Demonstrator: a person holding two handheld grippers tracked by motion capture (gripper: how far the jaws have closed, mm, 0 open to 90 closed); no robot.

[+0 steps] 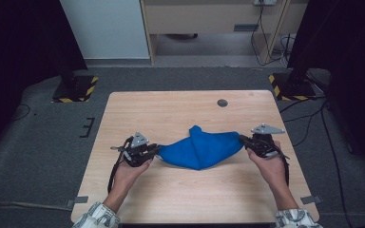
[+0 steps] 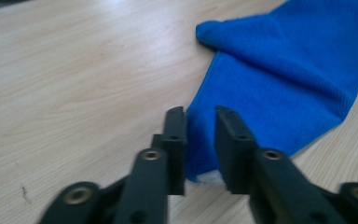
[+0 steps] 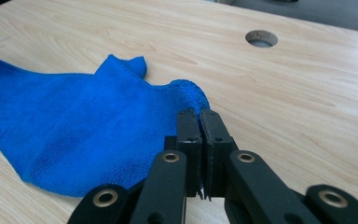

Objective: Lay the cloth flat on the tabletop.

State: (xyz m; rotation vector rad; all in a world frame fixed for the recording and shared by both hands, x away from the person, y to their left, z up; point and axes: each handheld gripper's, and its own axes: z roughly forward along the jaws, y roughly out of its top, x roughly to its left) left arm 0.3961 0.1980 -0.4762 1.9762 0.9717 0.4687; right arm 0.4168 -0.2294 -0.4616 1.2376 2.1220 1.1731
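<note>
A blue cloth [image 1: 199, 148] lies bunched in the middle of the wooden table [image 1: 171, 107], stretched between both grippers. My left gripper [image 1: 158, 150] is at its left end. In the left gripper view the jaws [image 2: 200, 116] stand a little apart, with the cloth's [image 2: 284, 79] edge lying between them, and the pads do not press on it. My right gripper [image 1: 241, 137] is at the cloth's right end. In the right gripper view its jaws [image 3: 199, 114] are shut on a corner of the cloth [image 3: 74, 135], which is slightly raised there.
A round cable hole [image 1: 222, 102] sits in the table's far right part, also visible as the hole [image 3: 261, 38] beyond the right jaws. Black stands on striped bases [image 1: 76, 88] [image 1: 290, 85] flank the far corners. Cables trail on the floor to the right.
</note>
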